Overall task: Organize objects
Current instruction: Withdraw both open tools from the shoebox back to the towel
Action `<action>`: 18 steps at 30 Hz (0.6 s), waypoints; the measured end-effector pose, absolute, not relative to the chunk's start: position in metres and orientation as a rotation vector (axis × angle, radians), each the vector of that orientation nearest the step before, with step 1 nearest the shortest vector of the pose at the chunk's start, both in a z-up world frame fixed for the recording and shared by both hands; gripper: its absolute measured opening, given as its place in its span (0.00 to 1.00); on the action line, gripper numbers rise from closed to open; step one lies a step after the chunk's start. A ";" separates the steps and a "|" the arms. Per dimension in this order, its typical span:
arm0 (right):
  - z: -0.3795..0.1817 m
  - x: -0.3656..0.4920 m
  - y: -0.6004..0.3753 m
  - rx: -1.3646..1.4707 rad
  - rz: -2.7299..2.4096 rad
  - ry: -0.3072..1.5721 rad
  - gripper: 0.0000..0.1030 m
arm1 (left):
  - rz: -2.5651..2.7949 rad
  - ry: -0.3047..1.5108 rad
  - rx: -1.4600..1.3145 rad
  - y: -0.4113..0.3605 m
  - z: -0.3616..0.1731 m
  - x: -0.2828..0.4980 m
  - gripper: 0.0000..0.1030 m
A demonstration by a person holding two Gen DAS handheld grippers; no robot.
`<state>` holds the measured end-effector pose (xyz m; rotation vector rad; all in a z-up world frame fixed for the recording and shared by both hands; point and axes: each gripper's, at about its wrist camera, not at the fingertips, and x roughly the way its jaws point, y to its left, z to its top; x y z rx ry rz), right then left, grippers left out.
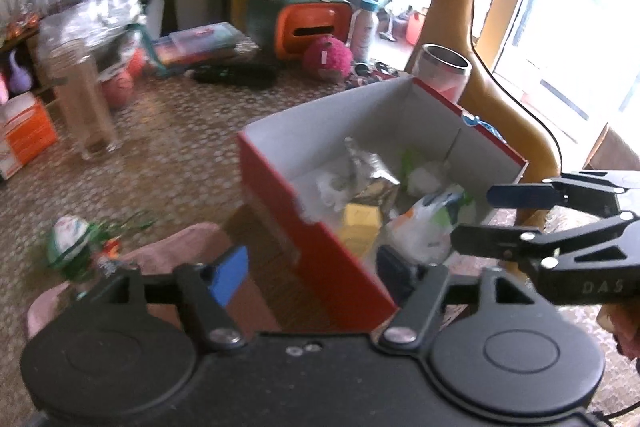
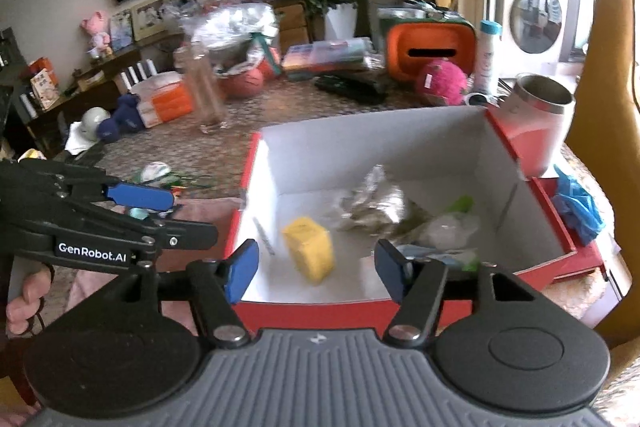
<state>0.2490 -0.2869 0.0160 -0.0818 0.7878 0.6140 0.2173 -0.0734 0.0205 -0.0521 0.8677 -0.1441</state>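
Box [image 2: 400, 147] of red card with a white inside sits open on the patterned table [image 1: 180, 147], and both grippers hang over its near edge with nothing between their blue pads. The left gripper [image 1: 310, 273] stands with its jaws spread — one finger outside the box wall, the other over the contents — and the right gripper [image 2: 318, 269] is likewise released, its jaws wide above the box floor. Inside the box lie a yellow block [image 2: 310, 249], a crumpled foil wrapper [image 2: 372, 205] and some white and green packets [image 1: 424, 223]. Left of the box, on the table, a pink cloth [image 1: 176, 247] and a small green-and-white packet [image 1: 68, 239] rest near each other — a steel cup [image 2: 540, 119] stands just behind the box's far corner, and a clear glass [image 1: 82, 107] stands well apart
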 end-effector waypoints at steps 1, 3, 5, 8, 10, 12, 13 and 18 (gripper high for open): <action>0.017 0.245 -0.282 -0.083 0.621 0.785 0.63 | -0.134 0.861 -0.056 -0.067 0.021 0.211 0.77; 0.017 0.239 -0.273 -0.082 0.640 0.784 0.67 | -0.123 0.852 -0.065 -0.054 0.020 0.200 0.82; 0.017 0.232 -0.262 -0.086 0.654 0.779 0.68 | -0.099 0.842 -0.075 -0.040 0.020 0.188 0.87; 0.015 0.224 -0.247 -0.091 0.678 0.785 0.68 | -0.053 0.821 -0.071 -0.020 0.020 0.175 0.95; 0.013 0.219 -0.236 -0.100 0.686 0.789 0.69 | -0.031 0.806 -0.061 -0.008 0.020 0.164 0.98; 0.011 0.215 -0.226 -0.105 0.694 0.794 0.70 | -0.014 0.788 -0.049 0.003 0.019 0.154 0.99; 0.009 0.214 -0.221 -0.106 0.697 0.796 0.70 | -0.007 0.779 -0.047 0.009 0.018 0.150 0.99; 0.005 0.209 -0.196 -0.112 0.715 0.800 0.70 | 0.021 0.798 -0.099 0.037 0.006 0.134 0.99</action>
